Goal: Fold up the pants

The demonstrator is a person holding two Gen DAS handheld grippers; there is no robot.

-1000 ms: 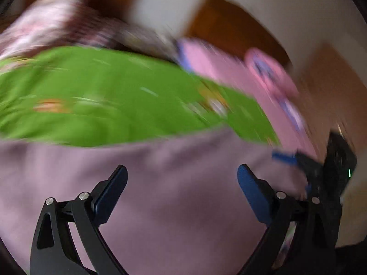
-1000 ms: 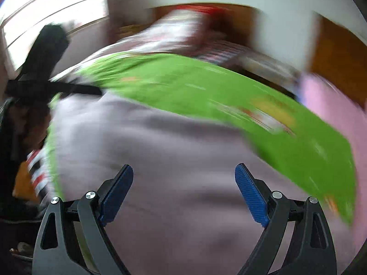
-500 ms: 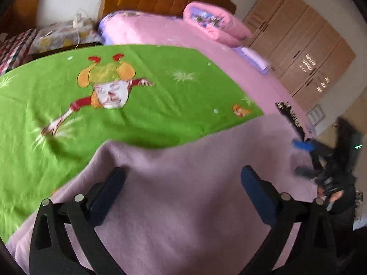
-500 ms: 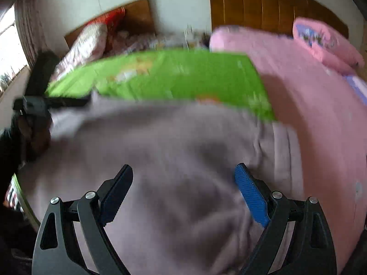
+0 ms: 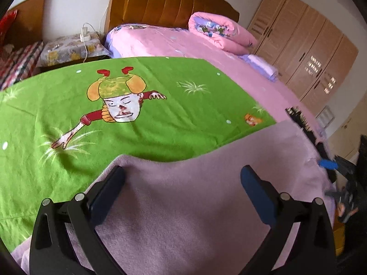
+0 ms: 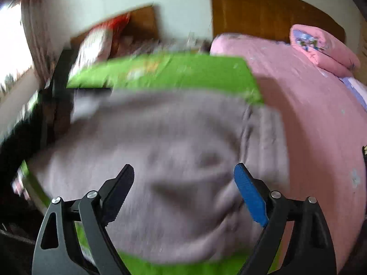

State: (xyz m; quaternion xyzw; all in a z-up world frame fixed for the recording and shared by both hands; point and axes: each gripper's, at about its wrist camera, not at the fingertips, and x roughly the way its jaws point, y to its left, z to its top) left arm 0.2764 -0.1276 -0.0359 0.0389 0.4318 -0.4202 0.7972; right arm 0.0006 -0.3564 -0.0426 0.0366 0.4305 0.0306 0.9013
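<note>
The mauve pants (image 5: 195,206) lie spread on a green cartoon sheet (image 5: 137,114); they also show in the blurred right wrist view (image 6: 172,160). My left gripper (image 5: 182,183) is open and empty, its fingers just above the cloth near its far left corner. My right gripper (image 6: 183,178) is open and empty over the wrinkled middle of the pants. The right gripper shows at the far right of the left wrist view (image 5: 339,174), beside the pants' right edge. The left gripper shows as a dark blur in the right wrist view (image 6: 59,87).
A pink bed (image 5: 229,52) with a rolled pink quilt (image 5: 220,32) lies beyond the sheet. A wooden headboard (image 5: 169,4) and wardrobe doors (image 5: 309,52) stand behind. A nightstand (image 5: 68,48) with a charger cable sits at the back left.
Both views have swung to the right, now showing the pink bed and wardrobe. Both grippers stay open over the pants; the right view is still blurred by motion.
</note>
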